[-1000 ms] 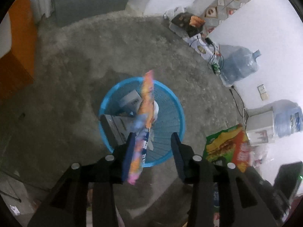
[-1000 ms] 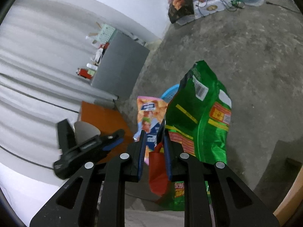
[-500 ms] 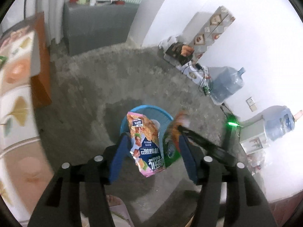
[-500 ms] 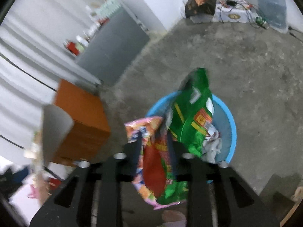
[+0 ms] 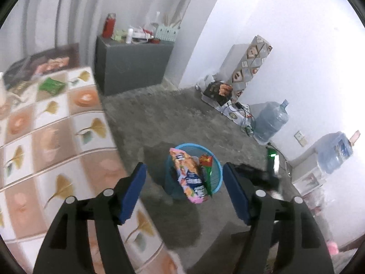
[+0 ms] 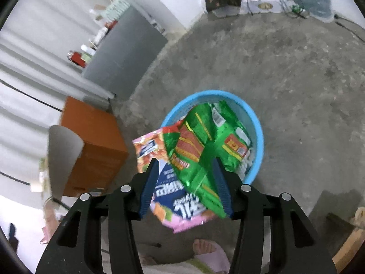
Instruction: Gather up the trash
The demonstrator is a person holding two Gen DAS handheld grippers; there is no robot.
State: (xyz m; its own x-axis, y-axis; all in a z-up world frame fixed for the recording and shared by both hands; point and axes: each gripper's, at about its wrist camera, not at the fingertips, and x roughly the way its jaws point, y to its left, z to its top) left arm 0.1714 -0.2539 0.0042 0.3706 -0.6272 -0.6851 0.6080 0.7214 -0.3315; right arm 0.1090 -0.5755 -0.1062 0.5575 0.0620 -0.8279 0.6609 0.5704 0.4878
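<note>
Beside the blue basket (image 6: pixel 259 134) stands an orange cabinet (image 6: pixel 91 141).

My left gripper (image 5: pixel 184 189) has just been opening, empty; pink wrapper (image 5: pixel 190 178) and green wrapper (image 5: pixel 206 171) over blue basket (image 5: pixel 217 171).

Rough grey concrete floor (image 5: pixel 173 118), plain white walls (image 5: pixel 308 45). Grey cabinet (image 5: pixel 130 64) sat at upper centre, pale curtains (image 5: pixel 57 11) upper left, water jugs (image 5: pixel 270 119) on the right.
</note>
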